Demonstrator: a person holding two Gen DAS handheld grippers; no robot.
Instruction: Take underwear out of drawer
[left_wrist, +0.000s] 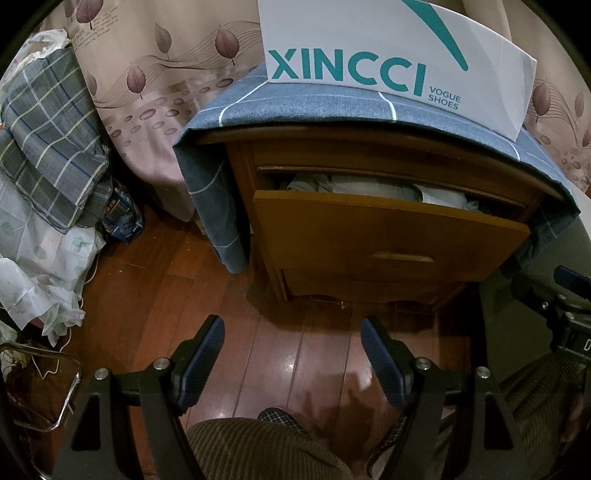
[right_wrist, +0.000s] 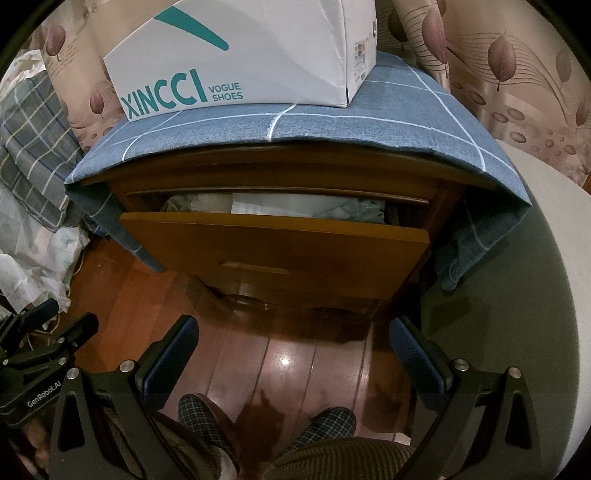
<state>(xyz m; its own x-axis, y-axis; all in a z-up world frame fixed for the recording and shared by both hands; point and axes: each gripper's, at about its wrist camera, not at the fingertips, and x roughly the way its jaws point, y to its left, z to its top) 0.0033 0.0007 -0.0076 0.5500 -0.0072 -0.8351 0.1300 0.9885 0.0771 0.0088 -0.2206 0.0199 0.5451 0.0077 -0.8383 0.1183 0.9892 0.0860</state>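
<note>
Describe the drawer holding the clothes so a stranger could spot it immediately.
Find the wooden nightstand draped with a blue checked cloth, a white shoe box on top. The upper drawer is pulled partly open, pale folded fabric showing inside, unlike the closed one below.

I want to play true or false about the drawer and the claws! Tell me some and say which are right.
1. The top drawer is partly open. True.
2. The left claw is holding cloth. False: it is open and empty, above the floor.
3. A white shoe box sits on the blue cloth atop the nightstand. True.
4. The drawer is empty. False: pale folded clothes show inside.
5. The right claw is inside the drawer. False: it is open, short of it.
</note>
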